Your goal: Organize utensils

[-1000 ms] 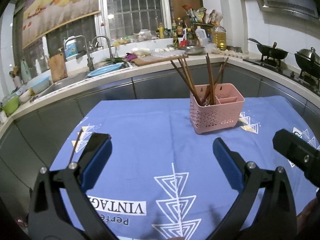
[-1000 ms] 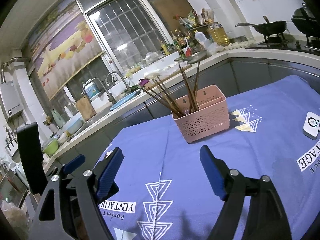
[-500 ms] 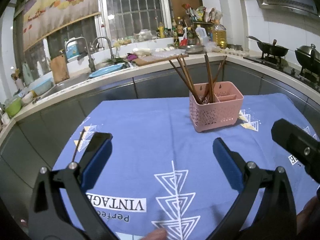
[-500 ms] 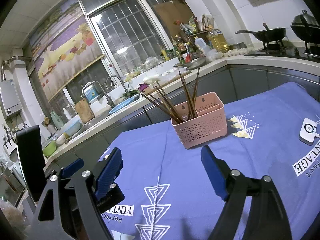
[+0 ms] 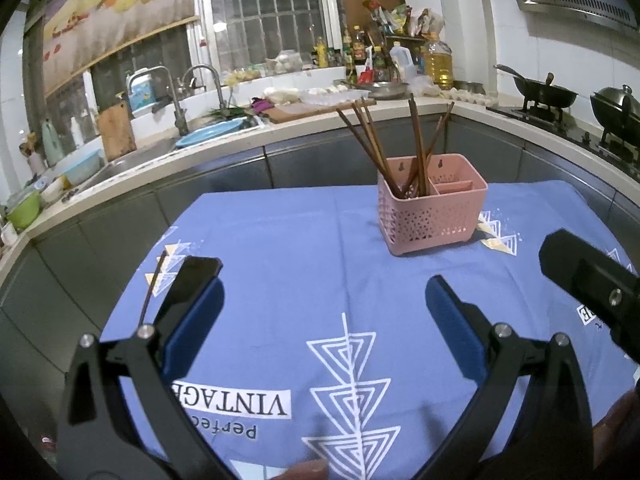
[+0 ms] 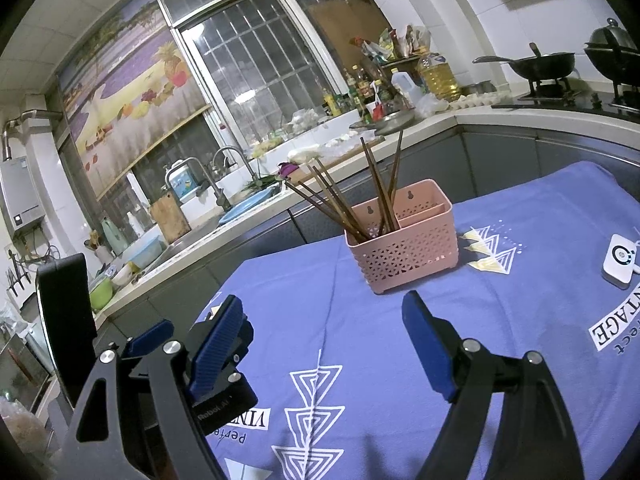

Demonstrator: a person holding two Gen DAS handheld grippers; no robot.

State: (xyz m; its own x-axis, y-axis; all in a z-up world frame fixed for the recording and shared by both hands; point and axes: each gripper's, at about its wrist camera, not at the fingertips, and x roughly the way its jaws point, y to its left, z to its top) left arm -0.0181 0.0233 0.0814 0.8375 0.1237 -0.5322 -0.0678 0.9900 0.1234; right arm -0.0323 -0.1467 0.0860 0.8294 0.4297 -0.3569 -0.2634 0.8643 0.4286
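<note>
From the left wrist camera, the left gripper (image 5: 322, 308) hangs over a blue cloth (image 5: 288, 248) on the table. Its two blue pads (image 5: 192, 330) are wide apart and nothing is between them. A pink basket (image 5: 432, 216) sits on the cloth, farther back and a little to the right. A bunch of brown chopsticks (image 5: 394, 156) stands in the basket's left part, leaning out at the top. The small part on the right of the basket looks empty. One more chopstick (image 5: 154, 286) lies flat on the cloth near its left edge, just past the left pad. The black tip of the right gripper (image 5: 588, 276) pokes in from the right side.

From the right wrist camera, the right gripper (image 6: 324, 344) is also spread wide with nothing in it. The pink basket (image 6: 404, 252) sits ahead of it on the blue cloth (image 6: 540, 312), well apart from the pads. The chopsticks (image 6: 352, 204) lean to the left in it. A small white gadget (image 6: 618, 266) lies on the cloth at the far right. The left gripper (image 6: 188, 328) shows low on the left.
</note>
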